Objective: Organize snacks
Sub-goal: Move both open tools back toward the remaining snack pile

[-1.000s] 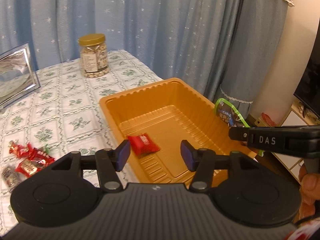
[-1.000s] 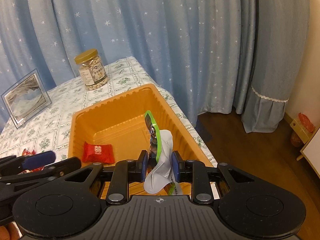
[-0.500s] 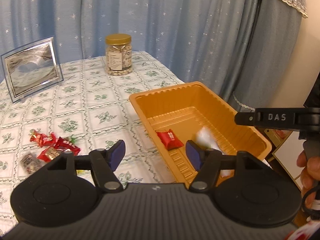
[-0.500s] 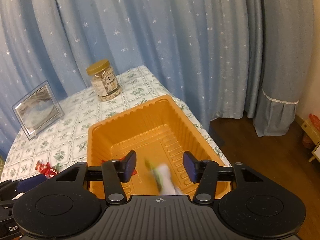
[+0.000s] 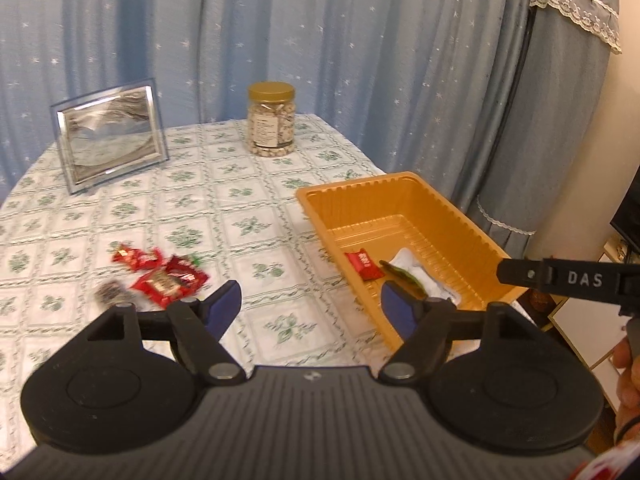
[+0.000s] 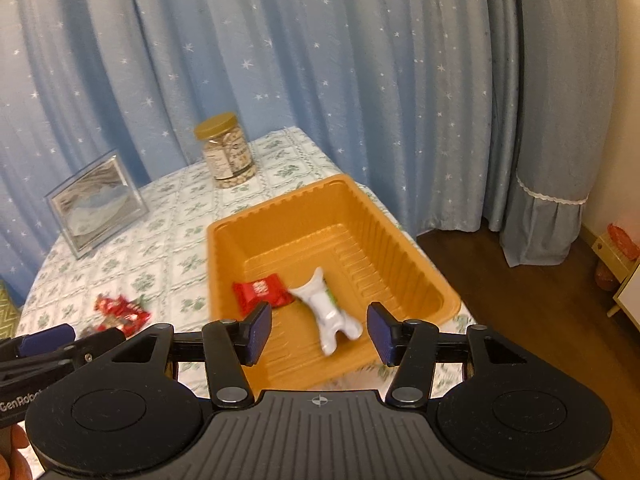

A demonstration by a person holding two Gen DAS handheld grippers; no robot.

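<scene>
One table (image 5: pixel 240 208), covered in a green-flowered cloth, carries everything. One orange tray (image 5: pixel 472 228) sits at its right edge, and places below are given from this tray. Inside it lie two snacks: one red packet (image 6: pixel 260 294) toward the left wall and one white-and-green packet (image 6: pixel 328 312) touching it on the right. Left of the tray, well apart on the cloth, lies one small heap of loose snacks (image 5: pixel 160 276), mostly red wrappers; blur prevents an exact count. Beyond the tray stands one gold-lidded jar (image 5: pixel 271 119), and further left one glass picture frame (image 5: pixel 110 138).

The left gripper (image 5: pixel 312 306) hovers just left of the tray, its jaws having just been widening, nothing between them. The right gripper (image 6: pixel 318 332) hangs over the tray's near end, jaws parted and empty, having just spread apart.
</scene>
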